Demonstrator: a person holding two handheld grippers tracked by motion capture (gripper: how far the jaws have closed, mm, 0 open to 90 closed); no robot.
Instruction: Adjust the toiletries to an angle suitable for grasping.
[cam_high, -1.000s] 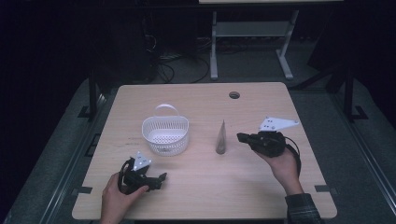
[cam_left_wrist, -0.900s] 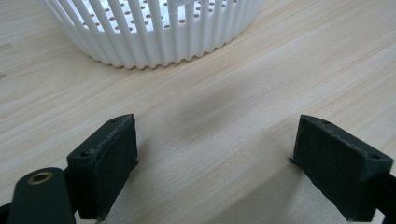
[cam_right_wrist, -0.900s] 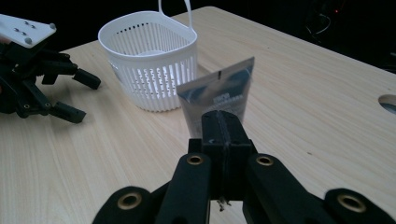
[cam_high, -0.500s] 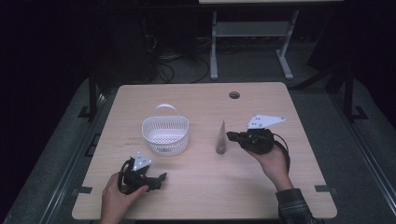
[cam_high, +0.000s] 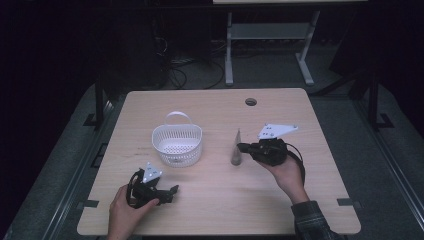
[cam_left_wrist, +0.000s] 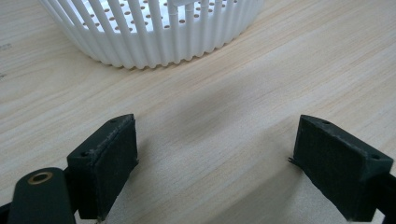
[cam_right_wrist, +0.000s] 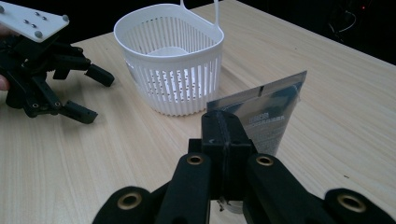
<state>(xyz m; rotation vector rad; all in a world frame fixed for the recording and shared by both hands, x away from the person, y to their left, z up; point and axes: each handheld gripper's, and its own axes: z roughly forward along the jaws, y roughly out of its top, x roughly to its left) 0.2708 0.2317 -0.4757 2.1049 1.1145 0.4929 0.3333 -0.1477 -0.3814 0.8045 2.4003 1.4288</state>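
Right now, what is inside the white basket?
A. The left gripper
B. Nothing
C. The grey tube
B. The white basket is empty in the high view; the grey tube stands on the table to its right, by the right gripper.

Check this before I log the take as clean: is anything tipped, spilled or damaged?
Nothing stands out. The basket sits upright and looks empty, nothing is spilled on the table, and the tube stands upright on its cap with the right gripper shut at it. The left gripper is open over bare wood.
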